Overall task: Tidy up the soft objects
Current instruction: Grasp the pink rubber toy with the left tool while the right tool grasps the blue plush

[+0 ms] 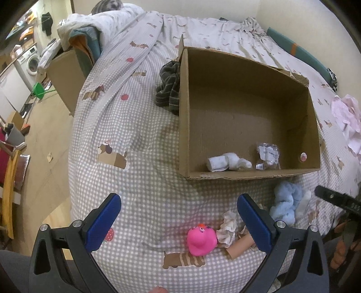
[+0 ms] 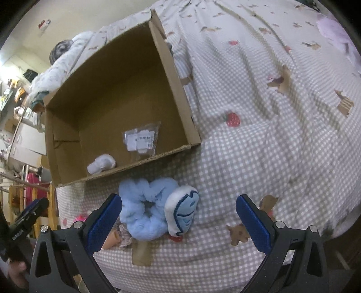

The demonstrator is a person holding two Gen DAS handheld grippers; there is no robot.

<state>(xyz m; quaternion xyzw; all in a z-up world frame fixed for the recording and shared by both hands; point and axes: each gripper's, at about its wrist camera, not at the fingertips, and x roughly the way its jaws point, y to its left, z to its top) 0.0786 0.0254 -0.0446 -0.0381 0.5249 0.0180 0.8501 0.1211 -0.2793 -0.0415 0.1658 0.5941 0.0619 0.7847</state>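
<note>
An open cardboard box (image 1: pixel 183 117) lies on the checked bed cover; it also shows in the right wrist view (image 2: pixel 171 74). Inside are a rolled white sock (image 1: pixel 227 161) and a clear plastic packet (image 1: pixel 268 155). My left gripper (image 1: pixel 178 223) is open and empty, above a pink soft toy (image 1: pixel 200 241) and a frilly doll (image 1: pixel 230 227). My right gripper (image 2: pixel 178 220) is open and empty, with a fluffy blue scrunchie (image 2: pixel 144 209) and a white-and-blue plush (image 2: pixel 182 209) between its fingers. The scrunchie also shows in the left wrist view (image 1: pixel 286 202).
A dark striped cloth (image 1: pixel 169 88) lies left of the box. A pink cloth (image 1: pixel 347 119) lies at the bed's right. A heaped quilt (image 1: pixel 106 20) sits at the far end. The bed's left edge drops to the floor (image 1: pixel 49 144).
</note>
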